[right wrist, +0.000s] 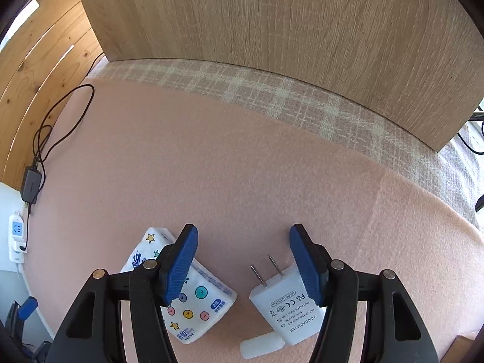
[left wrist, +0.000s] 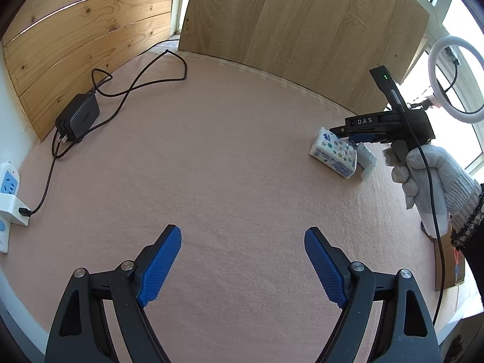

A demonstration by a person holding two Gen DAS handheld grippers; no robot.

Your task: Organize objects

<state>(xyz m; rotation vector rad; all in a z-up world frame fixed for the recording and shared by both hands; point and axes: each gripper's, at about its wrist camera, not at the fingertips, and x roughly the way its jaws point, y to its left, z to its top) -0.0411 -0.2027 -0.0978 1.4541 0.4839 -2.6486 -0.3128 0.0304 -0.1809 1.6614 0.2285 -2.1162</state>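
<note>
A white power strip (left wrist: 7,187) was seen at the far left edge of the left wrist view, with a dark charger brick (left wrist: 79,117) and its looped black cable (left wrist: 142,72) near it by the pine-board wall (left wrist: 75,45). Both lay well apart from everything else on the pink felt-covered table (left wrist: 227,151).

The left hand-held gripper (left wrist: 243,242) was held released over bare felt, blue pads spread wide, nothing between them. It looked idle.

Further right, a tissue pack (right wrist: 184,296) printed with stars and coloured dots lay flat on the table. Just beside it, to the right, a white AC/DC adapter (right wrist: 287,308) lay on its side, prongs (right wrist: 267,267) pointed away from the camera toward the oak-veneer panel (right wrist: 287,30). A small white cylindrical piece (right wrist: 261,346) sat touching or just beside the adapter's near end; what it was could not be told.

The right hand-held gripper (right wrist: 243,242) was positioned low above these two items, released, left pad over the tissue pack, right pad over the adapter's edge. Nothing was clamped. A grey-gloved hand (left wrist: 429,178) was seen on its handle.

Judged step: pre-grasp, item selection still ambiguous. The gap was centred between the two items rather than on either. The next move would call for a shift sideways onto one item, likely the adapter, so the body is straddled across its narrow faces before closing. No sorting destination was visible.
</note>
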